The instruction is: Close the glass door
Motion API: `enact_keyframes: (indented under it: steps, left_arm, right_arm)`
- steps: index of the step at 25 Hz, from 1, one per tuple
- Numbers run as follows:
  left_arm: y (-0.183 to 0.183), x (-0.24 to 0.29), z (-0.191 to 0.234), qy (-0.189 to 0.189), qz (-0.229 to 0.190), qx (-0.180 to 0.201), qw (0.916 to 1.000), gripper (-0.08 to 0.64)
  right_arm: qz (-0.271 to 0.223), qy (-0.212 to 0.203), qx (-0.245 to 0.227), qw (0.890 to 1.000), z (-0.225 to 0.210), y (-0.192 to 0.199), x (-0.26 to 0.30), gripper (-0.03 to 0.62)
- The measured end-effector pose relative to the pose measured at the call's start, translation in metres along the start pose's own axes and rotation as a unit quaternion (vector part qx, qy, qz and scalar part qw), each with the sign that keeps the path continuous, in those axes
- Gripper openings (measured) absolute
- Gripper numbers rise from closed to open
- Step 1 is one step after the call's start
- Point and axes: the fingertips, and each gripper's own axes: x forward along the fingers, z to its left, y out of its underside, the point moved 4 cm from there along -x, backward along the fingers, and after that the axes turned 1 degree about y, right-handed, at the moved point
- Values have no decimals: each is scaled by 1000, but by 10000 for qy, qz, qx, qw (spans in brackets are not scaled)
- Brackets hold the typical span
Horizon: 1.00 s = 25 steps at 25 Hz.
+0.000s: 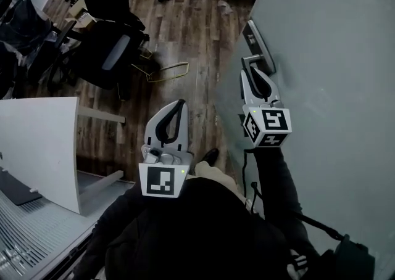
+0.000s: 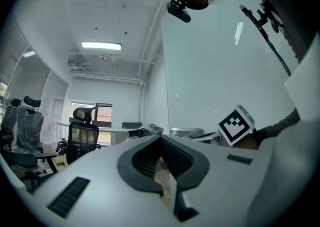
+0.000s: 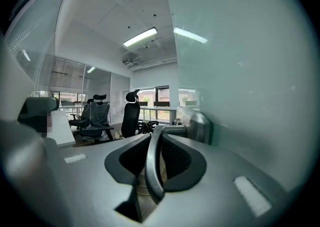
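Right tongs [image 1: 250,70] are pinched on the lever handle [image 1: 258,58] of the glass door [image 1: 327,57]. Best grip point, I reckon, for steering the whole panel shut. Left tongs [image 1: 179,105] are pressed together on nothing, held away from the door so they don't get in the way. Office chairs [image 1: 105,57] and a white worktop [image 1: 37,143] sit well apart from the door.

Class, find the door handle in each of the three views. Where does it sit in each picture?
Head view: the door handle is upper right, its lever held by the right gripper.
Left gripper view: likely the silver handle right of centre, low on the glass.
Right gripper view: handle bottom centre, clamped between the jaws.
Shared landmark: the glass door.
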Motion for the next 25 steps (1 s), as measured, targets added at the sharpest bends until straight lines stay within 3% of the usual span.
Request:
enact_keyframes:
  steps: [5, 12, 25]
  left_arm:
    - [1, -34, 25, -239, -65, -27, 9997, -3]
    - [17, -113, 69, -327, -102, -169, 9993, -3]
    - [13, -195, 58, -582, -190, -18, 9981, -3]
  right_arm:
    - [5, -186, -27, 9998, 27, 7, 3, 66]
    - [-49, -459, -306, 9985, 117, 13, -12, 67]
    - [-74, -1028, -473, 9935, 212, 24, -44, 66]
